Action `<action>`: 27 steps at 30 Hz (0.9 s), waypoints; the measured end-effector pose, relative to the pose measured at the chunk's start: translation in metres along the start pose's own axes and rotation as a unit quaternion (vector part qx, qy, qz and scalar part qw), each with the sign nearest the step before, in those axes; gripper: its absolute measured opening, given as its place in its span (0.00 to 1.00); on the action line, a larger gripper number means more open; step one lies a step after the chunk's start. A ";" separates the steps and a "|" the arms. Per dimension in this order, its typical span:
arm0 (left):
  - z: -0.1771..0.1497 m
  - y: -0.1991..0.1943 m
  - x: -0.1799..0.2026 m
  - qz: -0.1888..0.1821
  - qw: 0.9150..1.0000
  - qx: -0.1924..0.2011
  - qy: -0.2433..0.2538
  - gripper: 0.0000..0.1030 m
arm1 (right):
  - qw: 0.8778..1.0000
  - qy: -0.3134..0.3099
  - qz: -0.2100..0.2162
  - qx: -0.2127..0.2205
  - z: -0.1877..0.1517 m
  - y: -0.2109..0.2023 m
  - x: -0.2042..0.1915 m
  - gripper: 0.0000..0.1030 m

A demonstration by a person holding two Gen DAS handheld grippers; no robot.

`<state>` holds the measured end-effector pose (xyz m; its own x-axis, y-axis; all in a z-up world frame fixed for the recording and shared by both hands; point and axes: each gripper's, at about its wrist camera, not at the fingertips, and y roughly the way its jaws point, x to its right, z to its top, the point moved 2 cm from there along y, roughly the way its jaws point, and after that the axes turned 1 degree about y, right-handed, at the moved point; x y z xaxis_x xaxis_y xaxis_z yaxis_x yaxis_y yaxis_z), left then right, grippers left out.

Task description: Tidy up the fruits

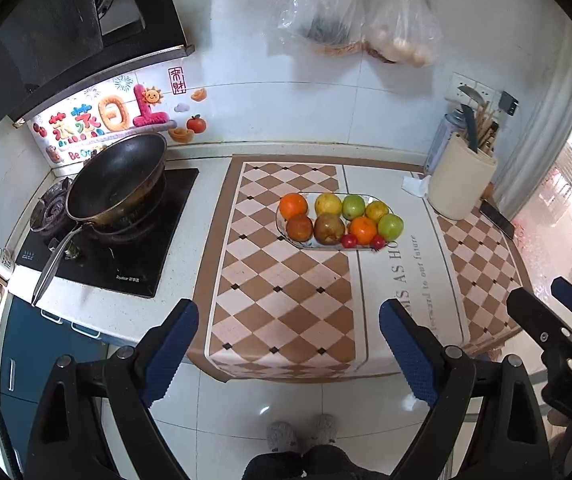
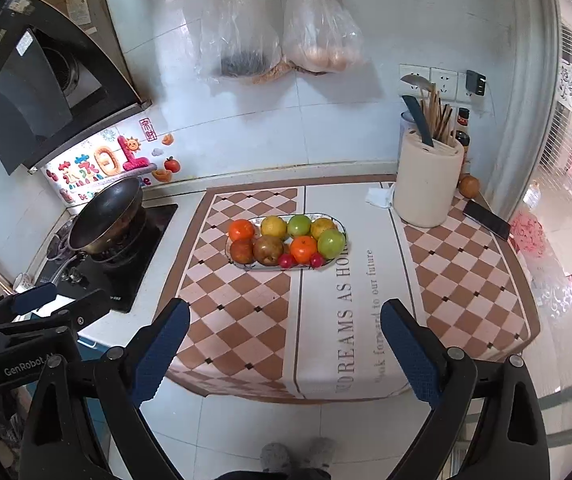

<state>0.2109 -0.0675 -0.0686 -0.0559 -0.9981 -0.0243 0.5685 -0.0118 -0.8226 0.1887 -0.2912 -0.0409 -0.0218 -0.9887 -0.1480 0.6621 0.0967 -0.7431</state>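
Checkered brown-and-cream mat (image 2: 246, 312) covers the counter (image 1: 190, 208), overhanging its near edge above the tiled floor. The plate (image 2: 242, 266) of fruits (image 2: 287, 240) sits mid-mat, bare mat all round. Wok (image 1: 116, 184) far left, utensil holder (image 2: 425, 184) back right. Left gripper (image 1: 289, 354) and right gripper (image 2: 286, 350) hover wide open, empty.

My left gripper (image 1: 289, 354) has black triangular arms with silver pivot screws and textured blue finger pads (image 1: 172, 350). My right gripper (image 2: 285, 354) matches it. White "GenRobot" lettering marks the left gripper's black body in the right wrist view, and grey slippers (image 2: 276, 456) cover my feet.
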 end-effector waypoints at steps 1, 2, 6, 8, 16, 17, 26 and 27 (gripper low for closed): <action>0.003 0.003 0.000 0.003 1.000 0.001 -0.001 0.90 | 1.000 -0.001 -0.001 -0.003 0.004 0.007 0.001 0.95; 0.006 0.006 0.001 0.007 1.000 0.004 -0.001 0.90 | 1.000 0.001 0.000 -0.005 0.007 0.013 0.002 0.95; 0.021 0.021 0.002 0.022 1.000 0.008 0.001 0.90 | 1.000 -0.001 -0.005 -0.015 0.020 0.041 0.008 0.95; 0.026 0.029 0.003 0.027 1.000 0.006 0.003 0.90 | 1.000 -0.001 -0.007 -0.018 0.026 0.053 0.010 0.95; 0.033 0.059 0.008 0.035 0.999 -0.013 0.011 0.90 | 0.999 -0.006 -0.021 -0.033 0.041 0.087 0.017 0.96; 0.033 0.060 0.009 0.035 0.999 -0.014 0.011 0.90 | 0.999 -0.005 -0.023 -0.034 0.042 0.091 0.018 0.95; 0.034 0.064 0.009 0.034 0.999 -0.016 0.007 0.90 | 0.999 -0.003 -0.026 -0.038 0.040 0.096 0.023 0.96; 0.034 0.064 0.009 0.034 0.999 -0.015 0.006 0.90 | 0.999 -0.004 -0.026 -0.039 0.041 0.096 0.023 0.96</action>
<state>0.2749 -0.0796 -0.1023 -0.0280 -0.9958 -0.0871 0.5456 0.0578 -0.8361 0.2819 -0.3091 -0.0889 -0.0489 -0.9935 -0.1032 0.6000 0.0534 -0.7982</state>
